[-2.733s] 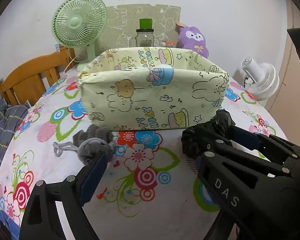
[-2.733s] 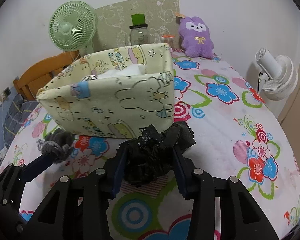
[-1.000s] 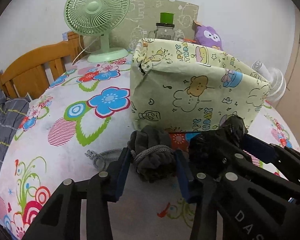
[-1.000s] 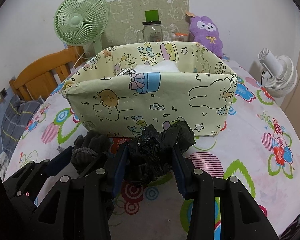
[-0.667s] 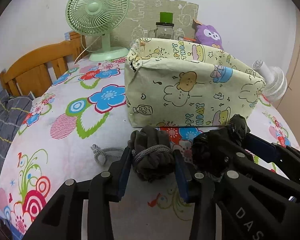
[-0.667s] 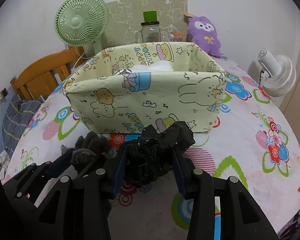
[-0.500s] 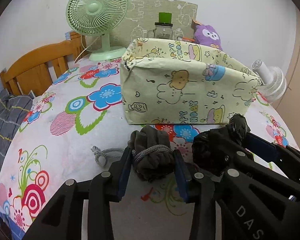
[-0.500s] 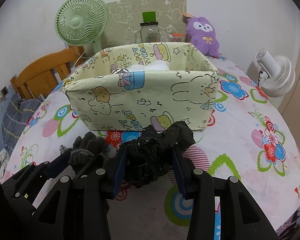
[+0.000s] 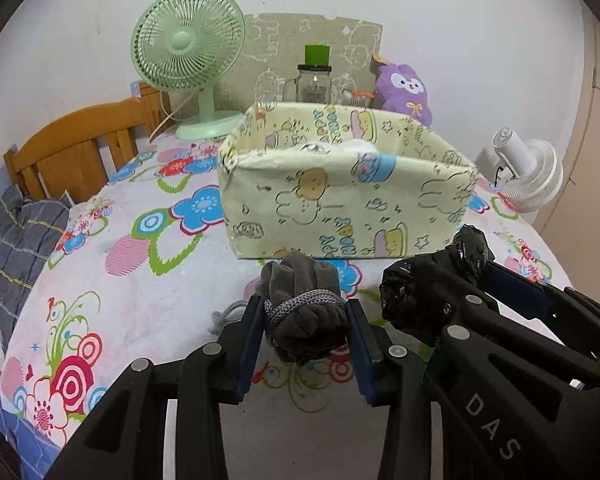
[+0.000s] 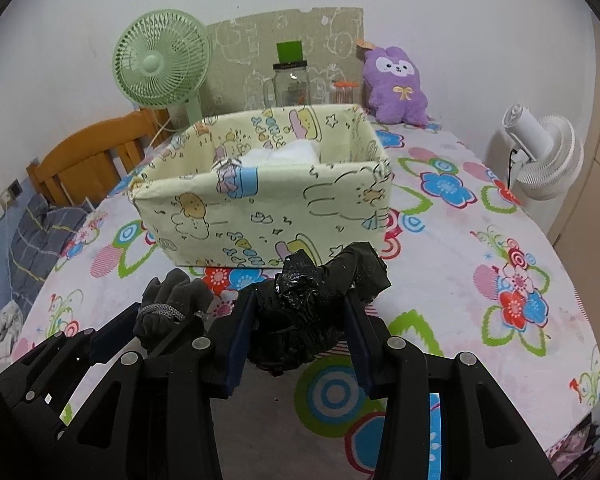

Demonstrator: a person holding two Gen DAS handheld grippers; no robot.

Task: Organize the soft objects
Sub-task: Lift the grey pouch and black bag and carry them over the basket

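Observation:
My left gripper (image 9: 305, 312) is shut on a grey cloth bundle (image 9: 302, 300) tied with a grey cord, held above the flowered tablecloth. My right gripper (image 10: 300, 312) is shut on a crumpled black plastic bag (image 10: 320, 292); it also shows in the left wrist view (image 9: 432, 284). The grey bundle shows in the right wrist view (image 10: 172, 300), to the left of my right gripper. A pale yellow fabric storage box (image 9: 340, 200) (image 10: 268, 208) with cartoon prints stands just beyond both grippers. White soft items (image 10: 284, 156) lie inside it.
A green desk fan (image 9: 188, 52), a glass jar with a green lid (image 9: 314, 80) and a purple plush toy (image 10: 396, 88) stand behind the box by the wall. A white fan (image 10: 544, 160) is at the right table edge. A wooden chair (image 9: 76, 144) stands at left.
Both grippers have lifted with their loads and swung to face the box more squarely; its inside now shows more. The grey bundle's cord has come up off the tablecloth.

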